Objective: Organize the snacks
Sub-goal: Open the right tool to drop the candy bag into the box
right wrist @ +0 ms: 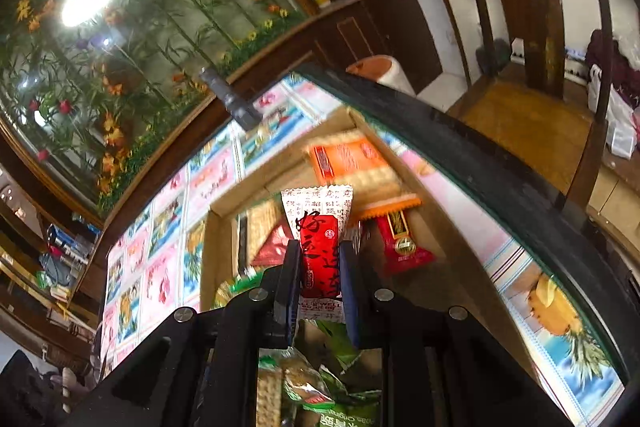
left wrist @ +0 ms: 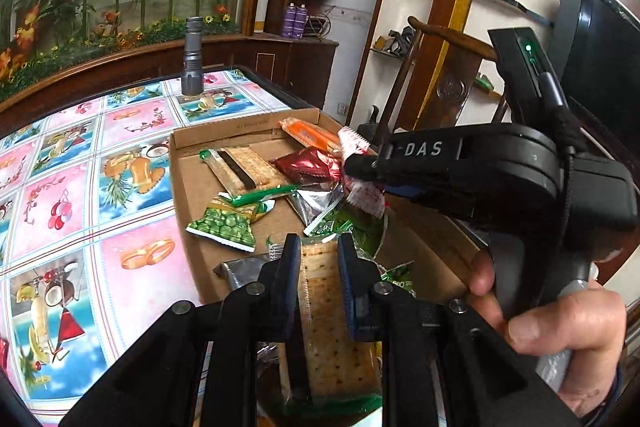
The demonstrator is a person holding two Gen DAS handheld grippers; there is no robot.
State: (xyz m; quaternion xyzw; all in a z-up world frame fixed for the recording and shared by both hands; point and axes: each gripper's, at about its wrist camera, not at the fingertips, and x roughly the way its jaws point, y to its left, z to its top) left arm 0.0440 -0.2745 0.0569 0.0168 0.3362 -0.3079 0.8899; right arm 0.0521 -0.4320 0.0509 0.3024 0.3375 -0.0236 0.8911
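Observation:
A shallow cardboard tray [left wrist: 188, 183] on the table holds several snack packs: crackers [left wrist: 244, 167], an orange pack [left wrist: 308, 133], a dark red pack [left wrist: 308, 165] and green pea packs [left wrist: 228, 223]. My left gripper [left wrist: 319, 259] is shut on a clear cracker pack [left wrist: 332, 327], held above the near end of the tray. My right gripper [left wrist: 352, 167] is shut on a red-and-white candy packet [left wrist: 360, 187] over the tray's right side. In the right wrist view the right gripper [right wrist: 319, 267] clamps that packet [right wrist: 320, 247] above the tray [right wrist: 216, 239], with the orange pack [right wrist: 348, 159] beyond.
A grey flashlight [left wrist: 193, 57] stands upright at the far side of the table's patterned cloth [left wrist: 132, 259]. The table's dark edge [right wrist: 460, 131] runs along the right, with a wooden chair [right wrist: 536, 27] beyond it. A wooden cabinet and plant display stand behind.

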